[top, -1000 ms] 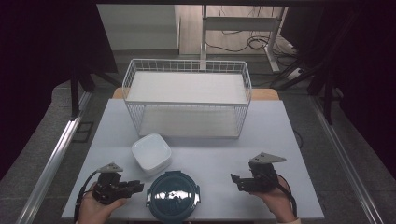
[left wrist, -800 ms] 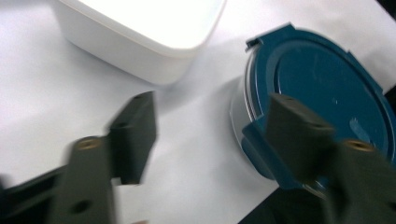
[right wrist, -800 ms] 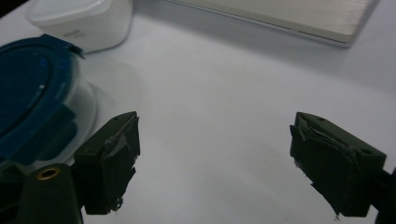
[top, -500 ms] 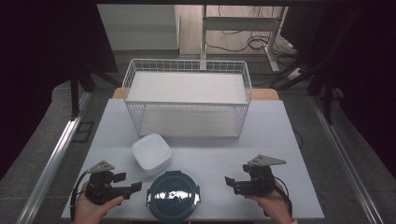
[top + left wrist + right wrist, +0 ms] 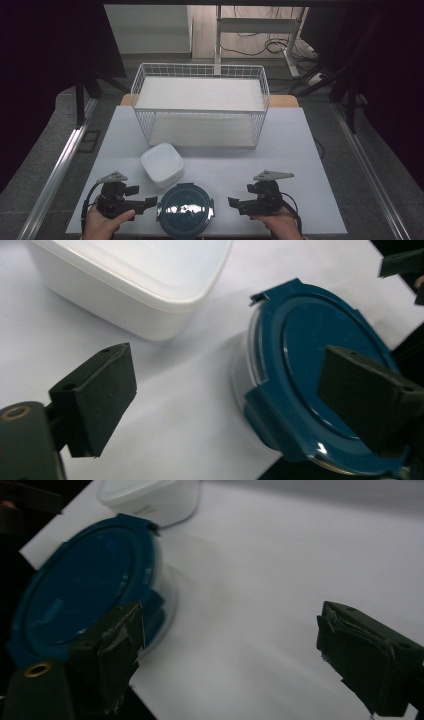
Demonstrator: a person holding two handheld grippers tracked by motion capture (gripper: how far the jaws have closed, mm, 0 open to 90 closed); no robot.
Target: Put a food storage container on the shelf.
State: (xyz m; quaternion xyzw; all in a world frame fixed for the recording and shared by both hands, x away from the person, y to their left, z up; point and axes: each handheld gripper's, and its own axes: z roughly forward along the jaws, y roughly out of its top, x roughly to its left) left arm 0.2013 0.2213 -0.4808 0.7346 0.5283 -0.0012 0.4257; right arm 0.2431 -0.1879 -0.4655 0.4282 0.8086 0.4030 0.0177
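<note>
A round clear container with a dark blue lid (image 5: 185, 209) sits at the table's front edge, between my two grippers. My left gripper (image 5: 152, 202) lies just left of it, pointing at it. In the left gripper view this left gripper (image 5: 230, 395) is open. Its jaws have just been opening; the lid's near rim (image 5: 300, 365) lies between them, and the pads do not press on it. My right gripper (image 5: 233, 203) lies to the container's right, a short gap away. It (image 5: 240, 655) is open and has just been opening, with bare table between its jaws and the lid (image 5: 80, 590) off to their left.
A white square lidded box (image 5: 161, 164) stands just behind the round container, to its left. A white wire basket (image 5: 200, 107) with a white board on top takes up the back of the table (image 5: 300, 150). Dark floor and metal rails flank the table.
My right gripper has slid left towards the blue-lidded container. My left hand has stayed where it was.
</note>
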